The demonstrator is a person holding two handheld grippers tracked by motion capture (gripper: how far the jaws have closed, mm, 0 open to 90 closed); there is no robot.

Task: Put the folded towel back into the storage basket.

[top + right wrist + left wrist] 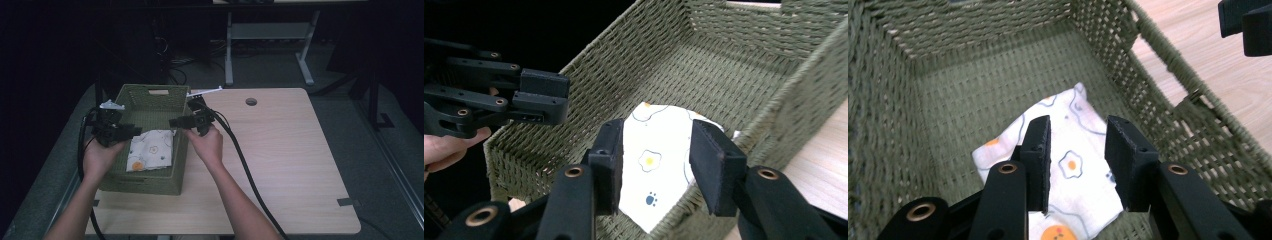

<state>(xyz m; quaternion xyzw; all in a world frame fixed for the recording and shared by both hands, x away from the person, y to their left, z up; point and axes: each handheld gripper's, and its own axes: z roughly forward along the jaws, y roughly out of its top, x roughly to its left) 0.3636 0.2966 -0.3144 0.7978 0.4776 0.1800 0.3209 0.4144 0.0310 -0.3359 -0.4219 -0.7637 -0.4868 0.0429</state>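
A green woven basket [150,90] stands on the left part of a wooden table [280,150]. A folded white cloth [150,150] printed with fried eggs lies flat on the basket's floor. My left gripper [134,131] hovers over the basket's left rim, and my right gripper [175,122] hovers over its right rim. In the left gripper view the left gripper [1078,127] stands open above the cloth [1075,165] without touching it. In the right gripper view the right gripper [656,130] is open over the cloth [654,165], with the left gripper [541,97] across the basket [734,30].
Bare tabletop [300,175] spreads right of the basket, with a round cable hole [251,101] near the far edge. A thick black cable [245,165] trails from my right gripper across the table. Another table's metal legs [229,55] stand behind on the dark floor.
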